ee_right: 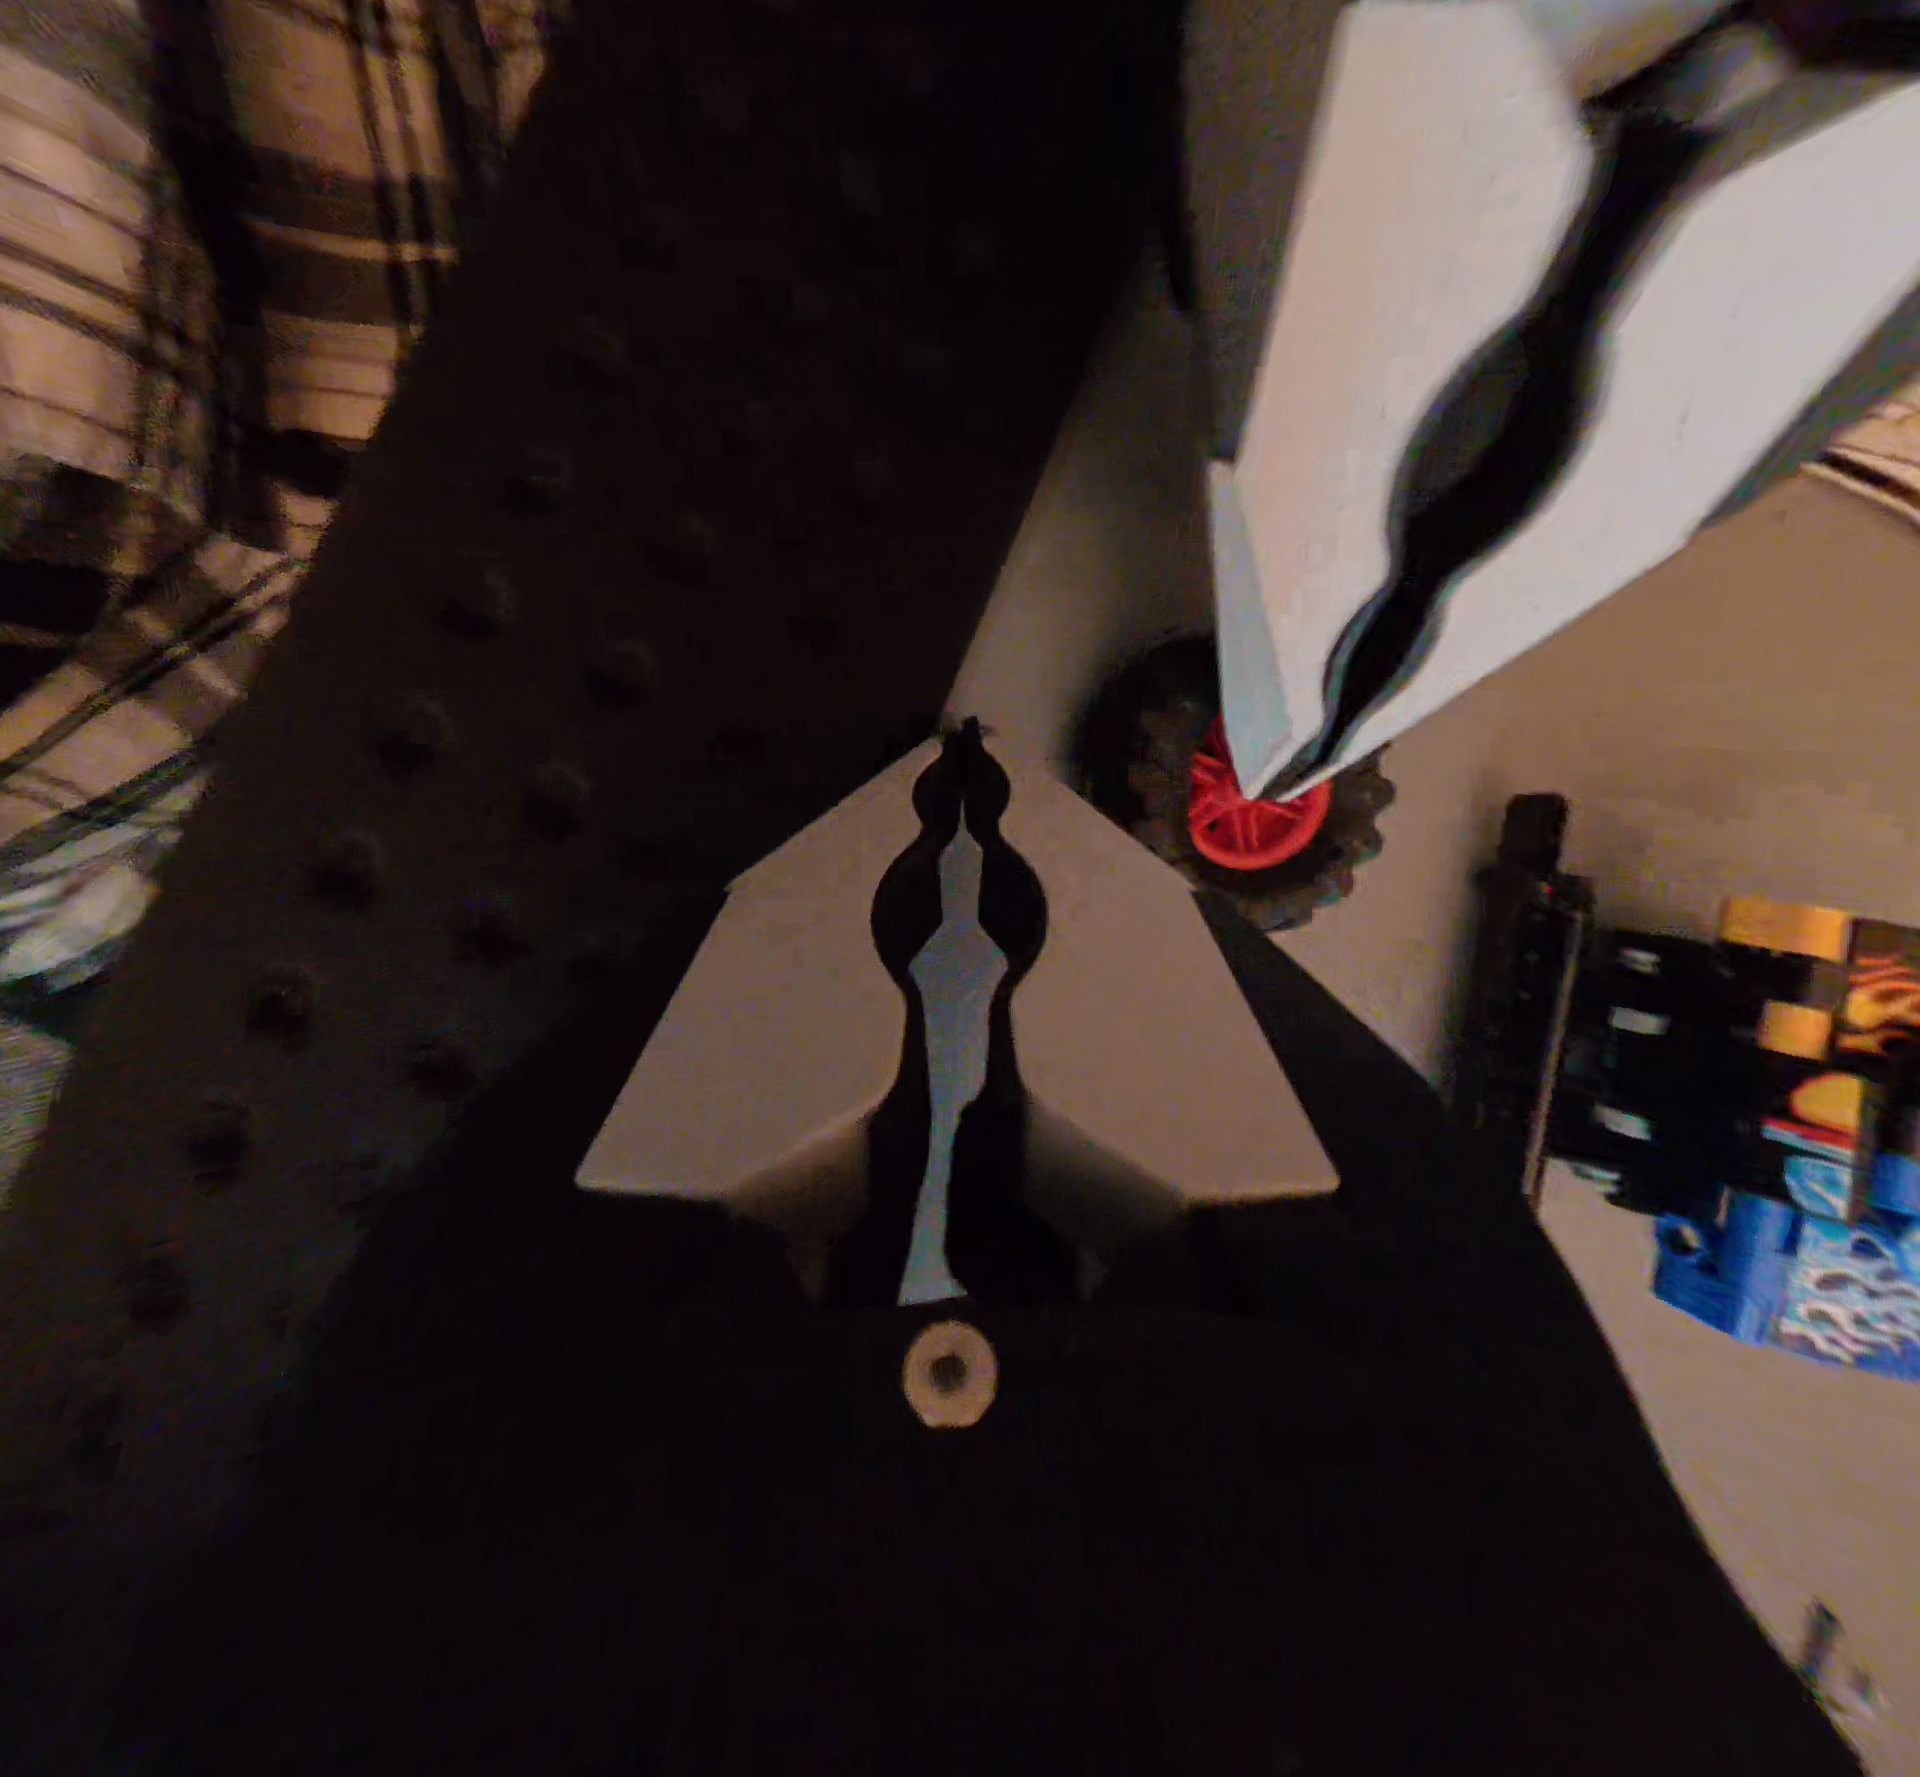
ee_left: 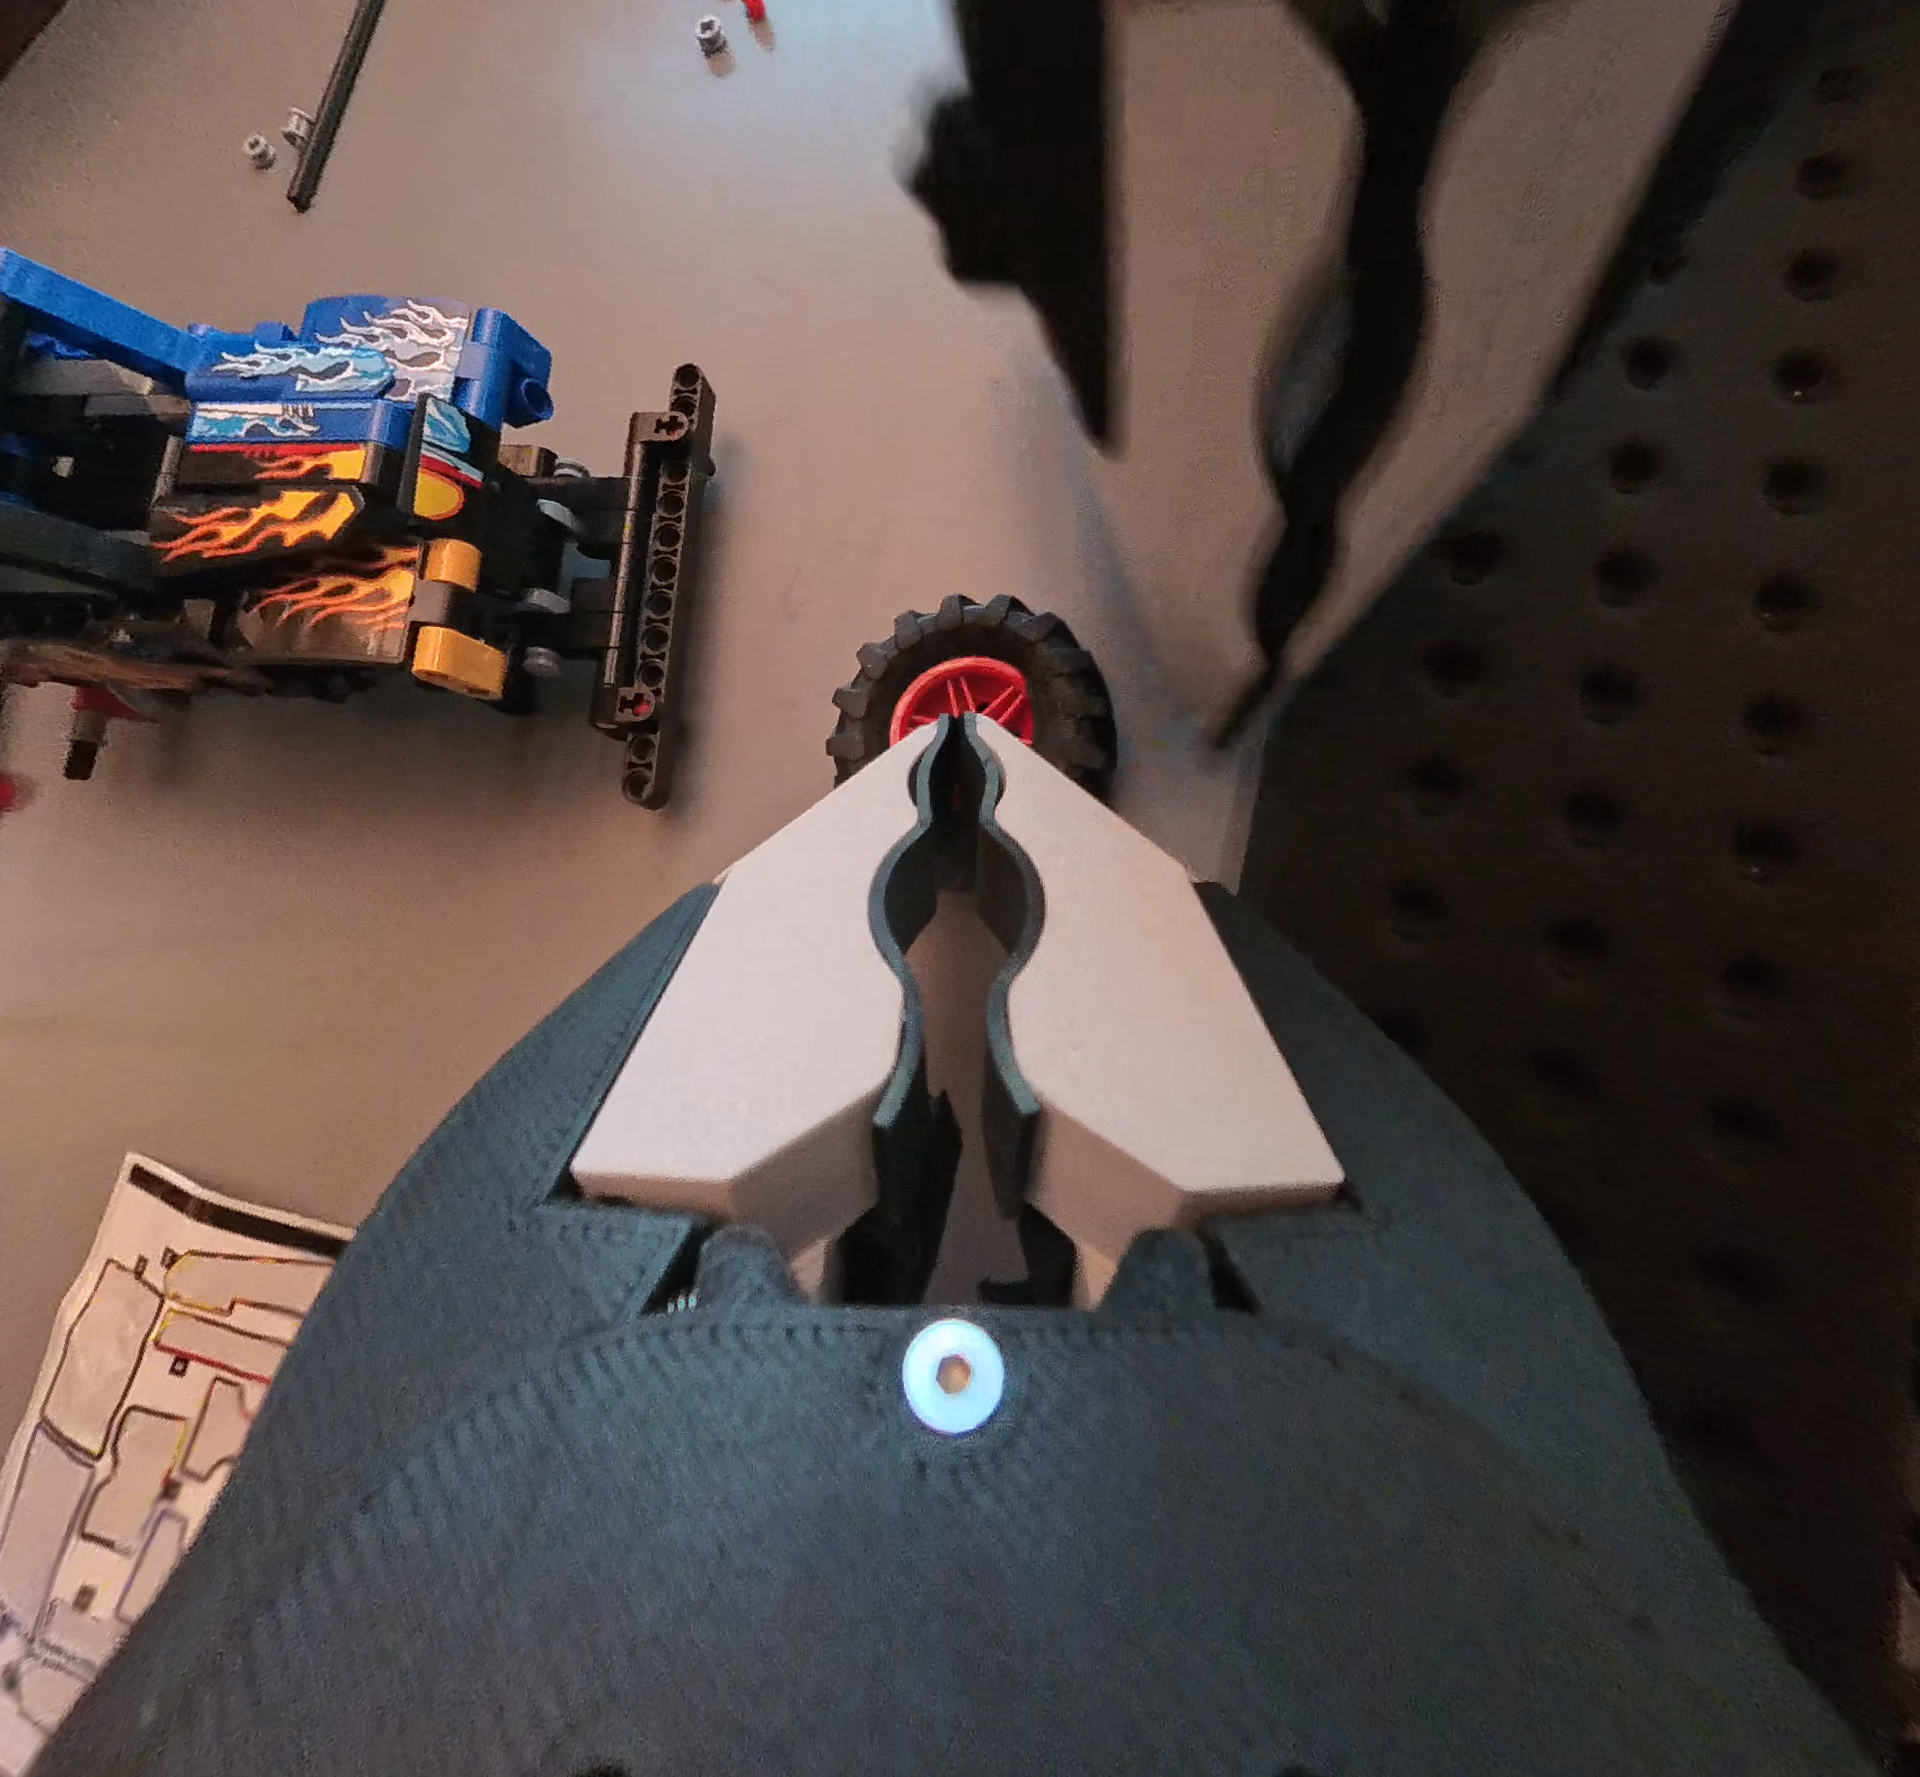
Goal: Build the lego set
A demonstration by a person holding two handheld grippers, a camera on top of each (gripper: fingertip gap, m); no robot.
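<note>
Left gripper (ee_left: 957,725) fingers closed, tips pinching the red hub of the wheel (ee_left: 1049,662), which lies flat on the bench (ee_left: 852,293) just beside the perforated board (ee_left: 1662,688). Right gripper (ee_right: 964,735) fingers closed on nothing, over the board. Wheel likely light, rubber tyre grippy, hub stiff; partly built car (ee_left: 312,522) nearby.

The grey bench (ee_left: 852,293) carries a flame-decorated model car (ee_left: 312,522), a loose wheel (ee_left: 1049,657), a black axle (ee_left: 343,75), small connectors (ee_left: 727,2) and an instruction sheet (ee_left: 135,1395).
</note>
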